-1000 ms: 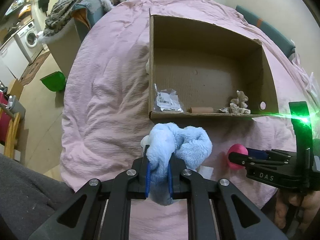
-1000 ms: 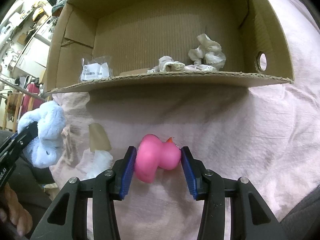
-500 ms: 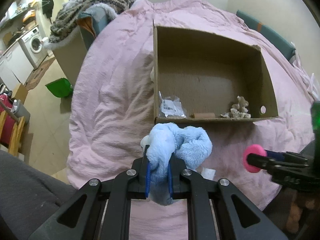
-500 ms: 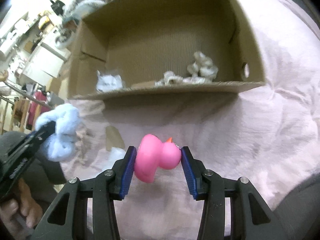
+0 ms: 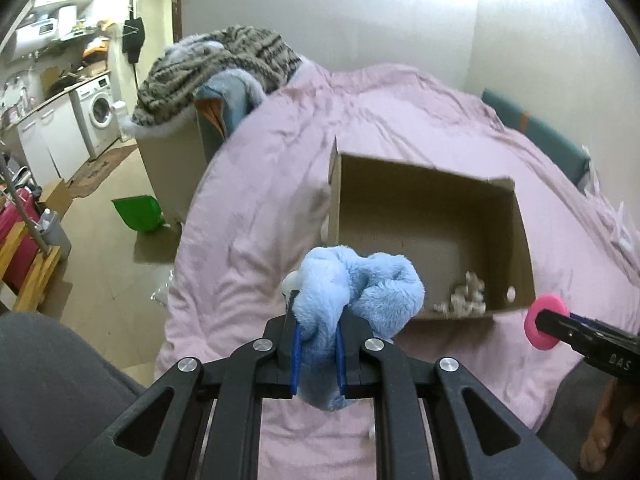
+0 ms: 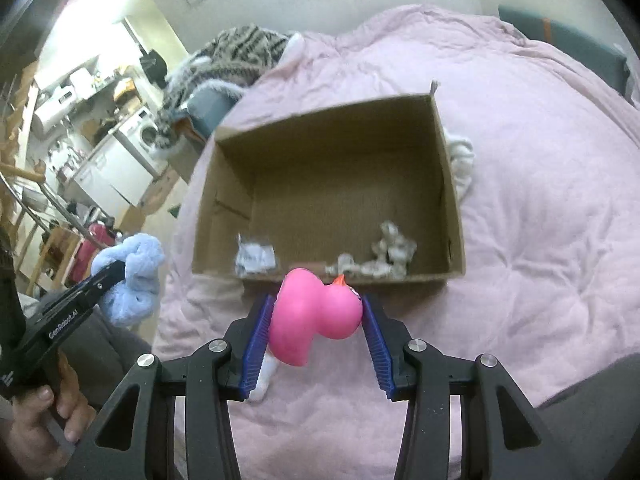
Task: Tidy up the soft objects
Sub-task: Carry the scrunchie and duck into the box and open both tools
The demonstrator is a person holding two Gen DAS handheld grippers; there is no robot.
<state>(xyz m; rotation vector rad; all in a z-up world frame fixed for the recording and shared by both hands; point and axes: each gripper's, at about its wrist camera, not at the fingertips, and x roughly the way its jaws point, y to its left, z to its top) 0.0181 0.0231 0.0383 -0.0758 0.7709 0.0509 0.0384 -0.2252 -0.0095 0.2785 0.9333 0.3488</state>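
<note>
My left gripper (image 5: 317, 312) is shut on a fluffy light-blue plush toy (image 5: 360, 284), held in the air in front of an open cardboard box (image 5: 424, 176) on the pink bed cover. My right gripper (image 6: 318, 310) is shut on a pink rubber duck (image 6: 316, 316) with an orange beak, just before the box's near wall (image 6: 420, 278). In the right wrist view the blue plush (image 6: 134, 280) hangs at the left in the other gripper (image 6: 114, 272). The pink duck (image 5: 546, 322) shows at the right edge of the left wrist view. Inside the box lie a crumpled beige soft thing (image 6: 384, 256) and a clear plastic packet (image 6: 254, 258).
The pink cover (image 5: 400, 112) spans the whole bed. A striped blanket (image 5: 224, 60) is heaped over a box at the bed's far left corner. A green dustpan (image 5: 138, 212) lies on the floor, with a washing machine (image 5: 100, 114) beyond. A white item (image 6: 462, 164) sits right of the box.
Both grippers have risen and tilted up with their toys still held. The box now sits lower and smaller in both views, and more of the room shows behind it.
</note>
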